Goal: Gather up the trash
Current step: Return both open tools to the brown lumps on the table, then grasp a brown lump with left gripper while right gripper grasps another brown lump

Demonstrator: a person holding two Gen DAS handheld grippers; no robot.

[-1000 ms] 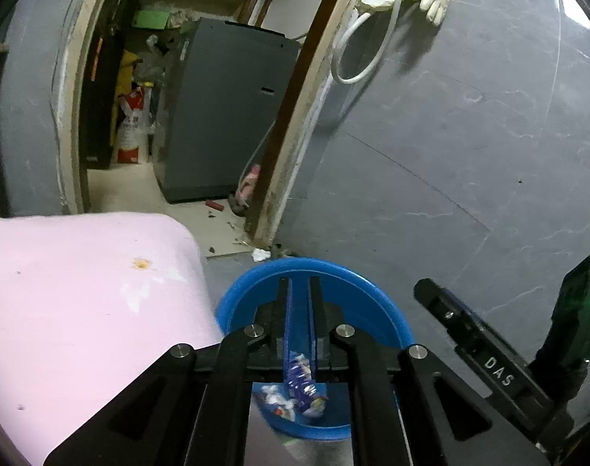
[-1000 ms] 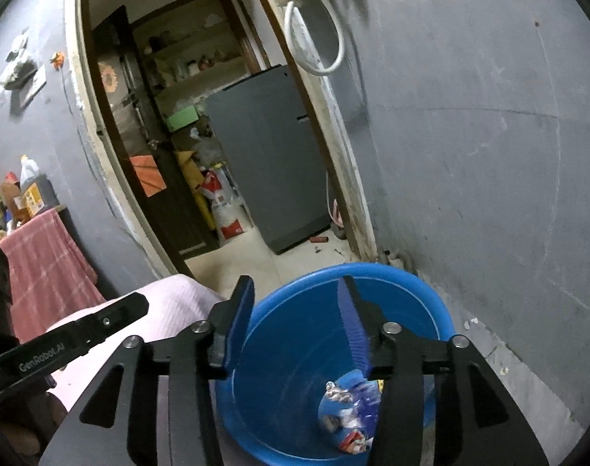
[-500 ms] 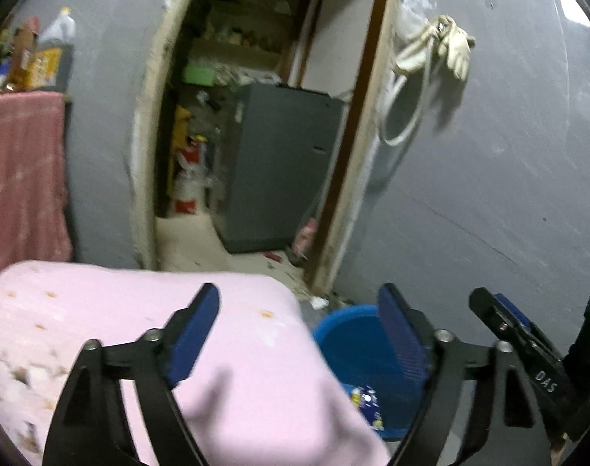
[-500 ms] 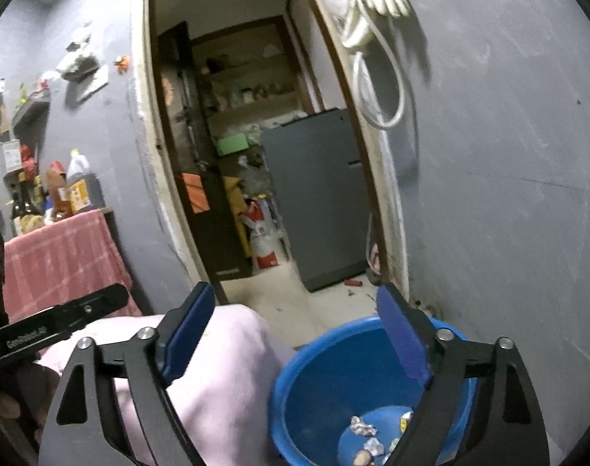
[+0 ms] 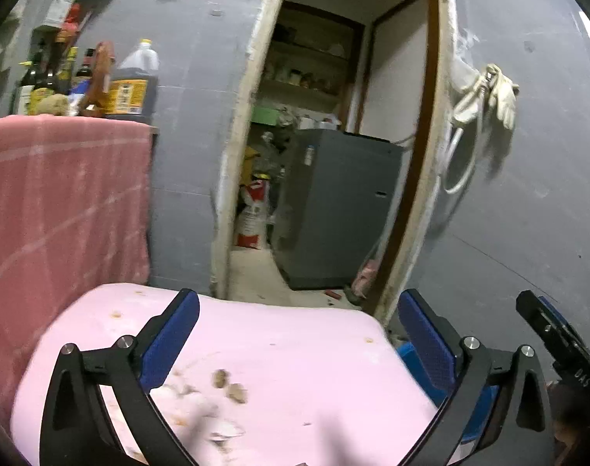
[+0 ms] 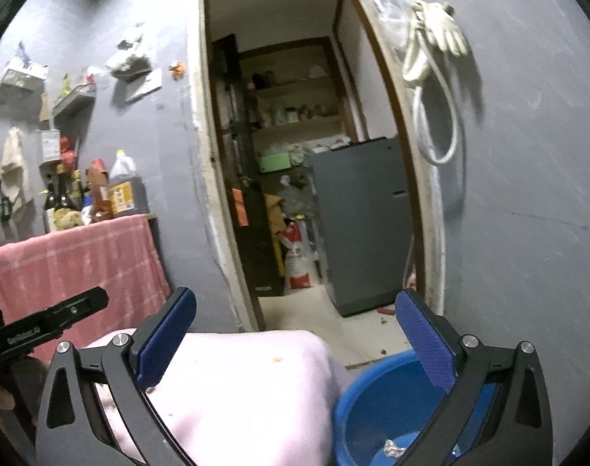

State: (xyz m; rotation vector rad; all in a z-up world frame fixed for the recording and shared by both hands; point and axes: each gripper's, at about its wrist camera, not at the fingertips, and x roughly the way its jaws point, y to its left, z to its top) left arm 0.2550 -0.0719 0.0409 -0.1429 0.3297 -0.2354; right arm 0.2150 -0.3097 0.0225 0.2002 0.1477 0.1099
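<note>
My left gripper (image 5: 295,334) has its jaws opening, now wide, with nothing between the pads; only the pink cloth-covered surface (image 5: 295,365) shows through the gap. My right gripper (image 6: 295,334) is likewise opening, wide and empty.

Landmark: the blue basin (image 6: 376,400). It sits on the floor just beside the pink surface's corner, below and to the right of it. A crumpled wrapper (image 6: 392,448) lies inside the basin, at its bottom. More trash remains on the pink surface, well to the left of the basin: brownish scraps (image 5: 228,384) and a pale crumpled piece (image 5: 225,433) near my left gripper's inner finger.

Risks noted:
- The scraps are small and flat, and the view is blurred. Jaws this wide could close over them and pinch the cloth instead, dragging it.
- A loose pinch could shed crumbs on the way to the basin, onto the floor beside it.
- Both grippers are close together near the basin; crossing paths could knock them, or tip the basin's rim.
</note>
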